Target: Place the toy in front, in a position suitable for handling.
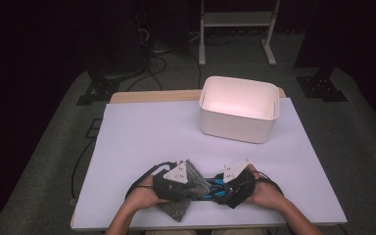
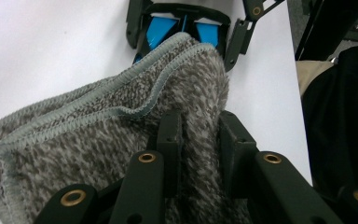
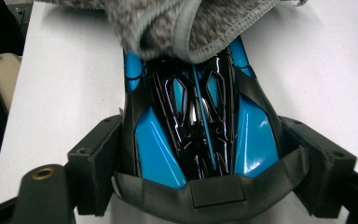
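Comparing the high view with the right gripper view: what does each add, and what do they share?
High view alone: the white bin at the table's far side, and both hands with the left tongs. Right gripper view alone: the glossy black panels on the blue toy car, seated between the right tongs. Shared: car, grey cloth, white table.
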The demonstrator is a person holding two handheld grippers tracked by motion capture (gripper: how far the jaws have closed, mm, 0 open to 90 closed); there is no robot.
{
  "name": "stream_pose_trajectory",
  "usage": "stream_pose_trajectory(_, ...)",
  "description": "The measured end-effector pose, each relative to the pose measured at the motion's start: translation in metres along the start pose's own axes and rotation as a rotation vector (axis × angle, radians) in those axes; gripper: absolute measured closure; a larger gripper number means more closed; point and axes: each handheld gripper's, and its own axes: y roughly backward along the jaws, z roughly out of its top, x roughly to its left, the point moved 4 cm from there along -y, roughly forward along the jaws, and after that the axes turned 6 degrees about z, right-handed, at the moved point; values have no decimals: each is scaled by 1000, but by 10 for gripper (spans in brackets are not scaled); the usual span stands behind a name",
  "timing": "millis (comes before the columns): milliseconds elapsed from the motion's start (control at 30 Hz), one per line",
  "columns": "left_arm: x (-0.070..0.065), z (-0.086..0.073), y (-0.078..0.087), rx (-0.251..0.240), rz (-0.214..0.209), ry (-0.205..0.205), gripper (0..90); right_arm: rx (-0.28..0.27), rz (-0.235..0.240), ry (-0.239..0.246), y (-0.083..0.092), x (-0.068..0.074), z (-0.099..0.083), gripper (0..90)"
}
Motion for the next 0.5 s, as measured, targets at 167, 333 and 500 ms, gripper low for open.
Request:
stream_pose_trajectory(167, 10, -13, 9, 45, 44, 27, 730, 0, 0, 7, 0, 0, 0, 198)
stream_pose_trajectory(333, 13, -21, 12, 33, 45, 62, 730, -1, 3, 5, 0, 0, 0, 198)
stream_pose_trajectory(500, 10, -11, 8, 40, 32, 24, 731, -4, 5, 2, 0, 0, 0, 197)
